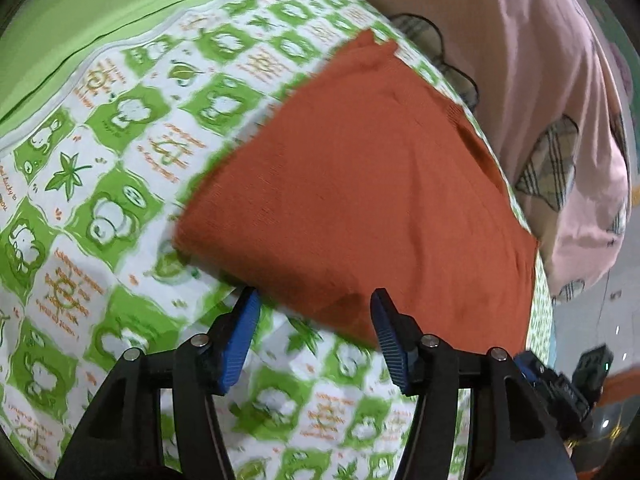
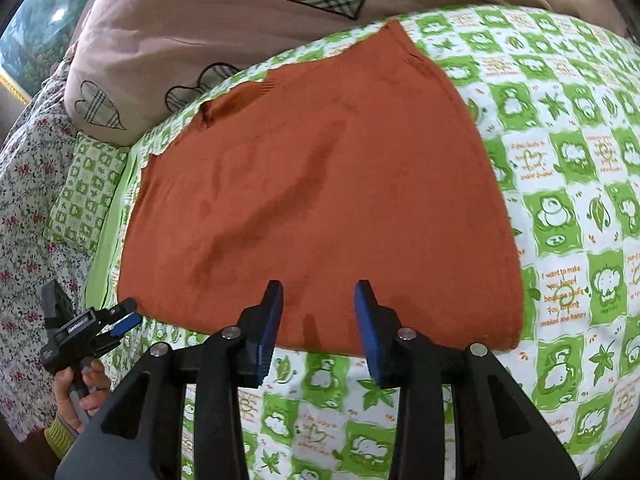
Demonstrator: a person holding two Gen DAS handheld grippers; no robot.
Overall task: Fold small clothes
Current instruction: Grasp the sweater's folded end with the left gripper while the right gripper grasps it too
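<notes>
A rust-orange knit garment (image 2: 320, 192) lies flat on a green-and-white patterned bedsheet (image 2: 568, 216); it also shows in the left wrist view (image 1: 360, 200). My right gripper (image 2: 319, 292) is open and empty, its blue pads just over the garment's near edge. My left gripper (image 1: 316, 300) is open and empty at the garment's near corner. The left gripper also shows in the right wrist view (image 2: 120, 320), held in a hand at the garment's left corner.
A pink quilt with plaid heart patches (image 2: 208, 28) is bunched at the far side of the bed, also in the left wrist view (image 1: 540, 80). A patterned pillow (image 2: 88, 184) and a floral cloth (image 2: 24, 208) lie at the left.
</notes>
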